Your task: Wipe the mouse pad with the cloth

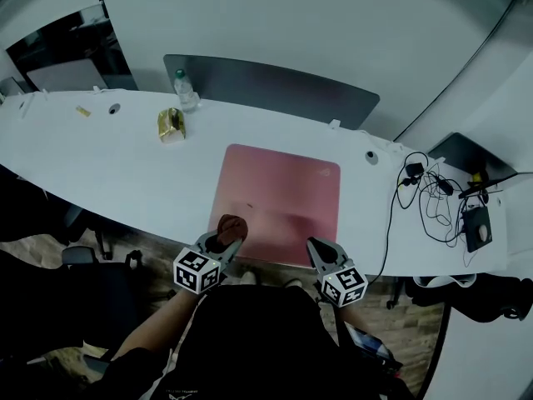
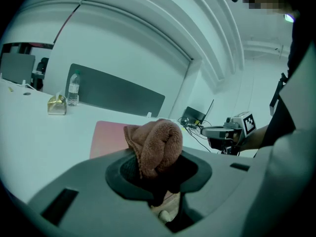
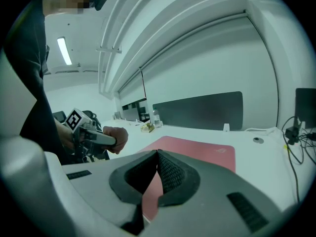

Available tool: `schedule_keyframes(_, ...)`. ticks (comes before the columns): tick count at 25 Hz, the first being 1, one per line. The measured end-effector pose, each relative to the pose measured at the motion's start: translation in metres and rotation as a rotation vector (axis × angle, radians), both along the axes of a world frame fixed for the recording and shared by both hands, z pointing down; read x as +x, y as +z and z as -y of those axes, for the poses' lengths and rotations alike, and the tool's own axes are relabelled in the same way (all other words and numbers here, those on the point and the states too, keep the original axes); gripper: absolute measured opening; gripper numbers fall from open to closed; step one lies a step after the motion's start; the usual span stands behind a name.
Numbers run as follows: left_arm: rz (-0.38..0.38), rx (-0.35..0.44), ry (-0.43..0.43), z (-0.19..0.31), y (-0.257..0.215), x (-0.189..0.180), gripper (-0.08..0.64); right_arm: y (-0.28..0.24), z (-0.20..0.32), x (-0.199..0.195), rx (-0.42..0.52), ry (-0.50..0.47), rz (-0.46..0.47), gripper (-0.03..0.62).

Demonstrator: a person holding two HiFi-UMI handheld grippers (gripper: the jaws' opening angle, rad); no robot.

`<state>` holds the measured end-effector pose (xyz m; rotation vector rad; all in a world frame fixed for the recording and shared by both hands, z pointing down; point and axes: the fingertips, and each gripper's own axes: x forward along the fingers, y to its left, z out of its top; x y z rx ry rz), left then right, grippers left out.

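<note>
A pink mouse pad (image 1: 279, 200) lies on the white desk (image 1: 117, 161), also seen as the mouse pad (image 2: 109, 136) and the mouse pad (image 3: 197, 152). My left gripper (image 1: 229, 237) is shut on a bunched brown cloth (image 1: 231, 226), held just off the pad's near left corner; the cloth (image 2: 155, 147) bulges out between the jaws. My right gripper (image 1: 316, 251) is shut with nothing in it, near the pad's front edge; its tips (image 3: 157, 154) meet in a point.
A water bottle (image 1: 184, 89) and a gold packet (image 1: 171, 125) stand at the back left. Tangled cables (image 1: 433, 197) and a black device (image 1: 477, 227) lie at the right. A dark divider panel (image 1: 275, 86) runs along the desk's back.
</note>
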<state>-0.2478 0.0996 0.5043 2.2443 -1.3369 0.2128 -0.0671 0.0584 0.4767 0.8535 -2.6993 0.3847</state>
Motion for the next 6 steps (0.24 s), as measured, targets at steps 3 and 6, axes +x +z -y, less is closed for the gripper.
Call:
schedule_keyframes(3,-0.003,0.002,0.002,-0.0042,0.0004,0.0008,0.114,0.0016,-0.0036,0.0002,-0.004,0.006,0.0,0.025)
schedule_keyframes(6,-0.006,-0.002,0.002,-0.0084,0.0025,0.001,0.114,0.0032,-0.0067,0.0009,-0.003,0.01,0.001,0.025)
